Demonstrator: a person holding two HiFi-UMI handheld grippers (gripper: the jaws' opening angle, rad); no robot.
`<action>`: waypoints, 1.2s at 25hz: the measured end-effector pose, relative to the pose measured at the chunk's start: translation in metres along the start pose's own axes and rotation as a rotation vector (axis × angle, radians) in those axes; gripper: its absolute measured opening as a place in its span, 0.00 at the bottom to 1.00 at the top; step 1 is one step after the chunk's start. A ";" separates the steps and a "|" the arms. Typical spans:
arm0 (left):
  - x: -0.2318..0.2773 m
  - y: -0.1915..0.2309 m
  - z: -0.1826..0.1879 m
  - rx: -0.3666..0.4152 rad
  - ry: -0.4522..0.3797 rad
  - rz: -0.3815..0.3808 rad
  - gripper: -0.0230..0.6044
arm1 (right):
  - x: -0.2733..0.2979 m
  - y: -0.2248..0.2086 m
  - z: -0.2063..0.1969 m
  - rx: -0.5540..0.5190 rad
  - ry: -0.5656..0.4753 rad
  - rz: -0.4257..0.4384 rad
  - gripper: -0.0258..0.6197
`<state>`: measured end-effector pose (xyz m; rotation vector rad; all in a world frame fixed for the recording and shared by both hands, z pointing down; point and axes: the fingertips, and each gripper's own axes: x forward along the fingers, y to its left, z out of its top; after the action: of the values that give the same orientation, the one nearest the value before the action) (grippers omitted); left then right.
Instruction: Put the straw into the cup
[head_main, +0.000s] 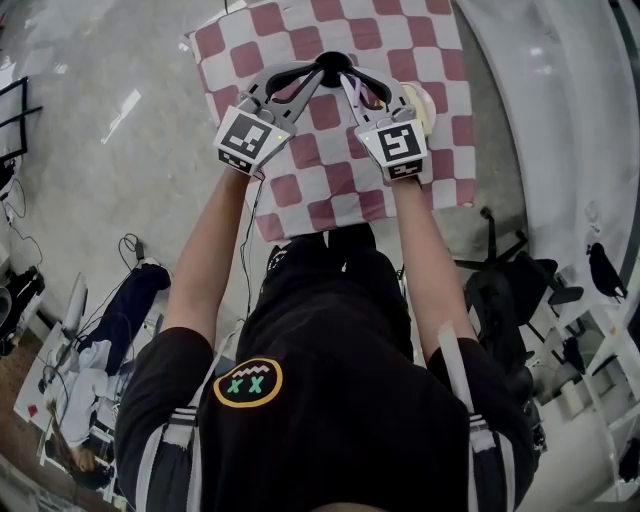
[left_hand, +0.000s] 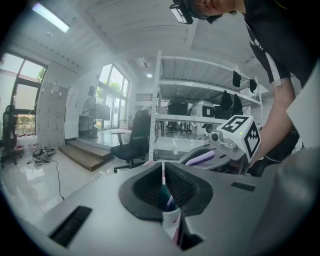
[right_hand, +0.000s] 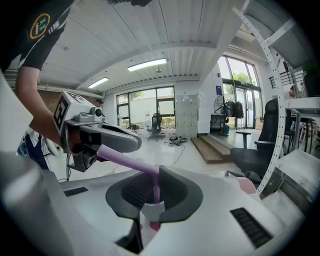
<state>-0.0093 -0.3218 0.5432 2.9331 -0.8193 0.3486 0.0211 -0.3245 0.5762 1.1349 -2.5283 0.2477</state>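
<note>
— Anything in the cup (head_main: 427, 108)?
— Can't tell. Only its pale rim shows on the checked cloth (head_main: 330, 190), to the right of the right gripper (right_hand: 156, 175).
— The straw (right_hand: 125, 159)?
— Bent and pinched in the right gripper's jaws, above the cloth. The left gripper (left_hand: 163, 177) has its jaws almost together, and I can't identify the thin pale strip between them.

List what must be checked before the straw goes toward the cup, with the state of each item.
1. Straw gripped by the right gripper: ok, its jaws are shut on it.
2. Left gripper clear of the straw: cannot tell; its jaws stand together and purple shows just below them.
3. Cup located: ok, on the checked cloth beside the right gripper, partly hidden.
4. Cup opening free: cannot tell.
5. Straw above the cup: not ok, it sits to the cup's left.
</note>
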 end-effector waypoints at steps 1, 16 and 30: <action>0.000 0.000 0.000 0.000 0.000 0.000 0.09 | 0.000 0.000 0.000 0.001 -0.001 -0.001 0.13; 0.001 -0.008 0.018 0.016 -0.024 -0.003 0.09 | -0.012 -0.004 0.020 -0.006 -0.066 -0.001 0.18; -0.030 -0.041 0.087 0.069 -0.097 -0.012 0.09 | -0.067 0.019 0.097 -0.087 -0.208 -0.014 0.18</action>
<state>0.0041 -0.2831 0.4514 3.0390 -0.8172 0.2397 0.0240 -0.2947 0.4601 1.1995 -2.6792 0.0155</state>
